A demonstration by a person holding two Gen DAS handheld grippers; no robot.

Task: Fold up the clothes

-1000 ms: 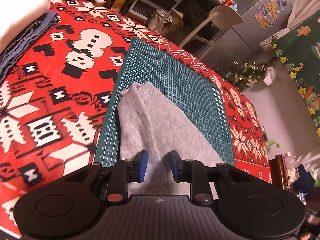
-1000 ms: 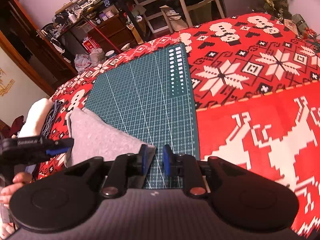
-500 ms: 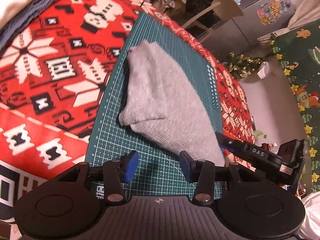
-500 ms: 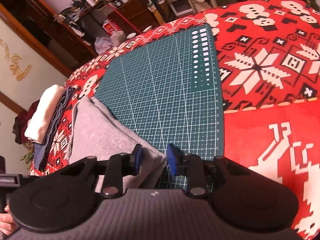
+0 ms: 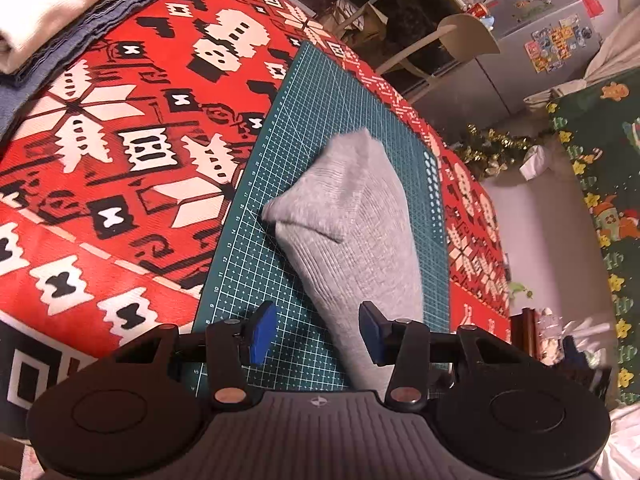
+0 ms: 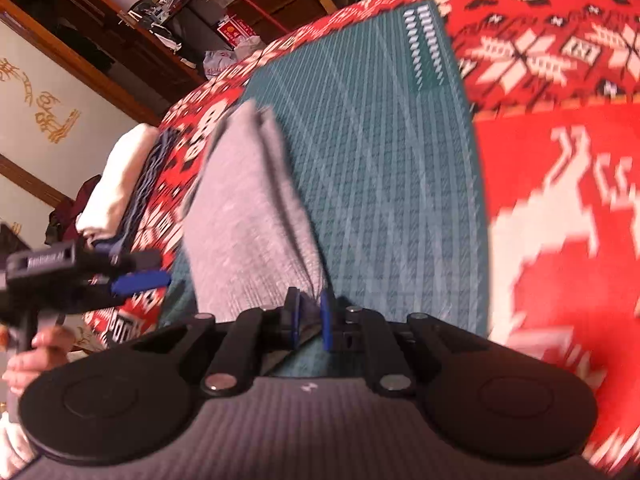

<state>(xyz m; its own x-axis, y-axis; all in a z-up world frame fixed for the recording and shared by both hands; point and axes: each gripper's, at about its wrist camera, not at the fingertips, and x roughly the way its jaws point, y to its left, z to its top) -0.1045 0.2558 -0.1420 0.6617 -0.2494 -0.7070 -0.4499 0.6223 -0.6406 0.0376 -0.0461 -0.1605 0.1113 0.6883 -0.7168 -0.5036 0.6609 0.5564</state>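
Observation:
A grey knit garment (image 5: 352, 232) lies folded into a long strip on the green cutting mat (image 5: 248, 280). My left gripper (image 5: 316, 332) hovers open over the mat's near edge. The garment's near end runs past its right finger (image 5: 370, 332), and no pad presses on it. In the right wrist view the grey garment (image 6: 248, 216) runs from the mat (image 6: 380, 160) down into my right gripper (image 6: 310, 320). Its jaws are closing, with a pinch of the garment's near corner between the blue pads. The left gripper's blue finger (image 6: 140, 282) shows at the left, beside the cloth.
A red patterned tablecloth (image 5: 100, 160) covers the table. A stack of folded clothes (image 5: 48, 12), white on blue, sits at the far left and appears as the stack (image 6: 116, 184) in the right wrist view. A hand (image 6: 36, 356) holds the left gripper. A chair (image 5: 452, 40) stands beyond the table.
My left gripper let go of the garment, opened and drew back to the mat's near edge. My right gripper dropped lower and narrowed on the garment's corner. The garment now lies as a narrower strip.

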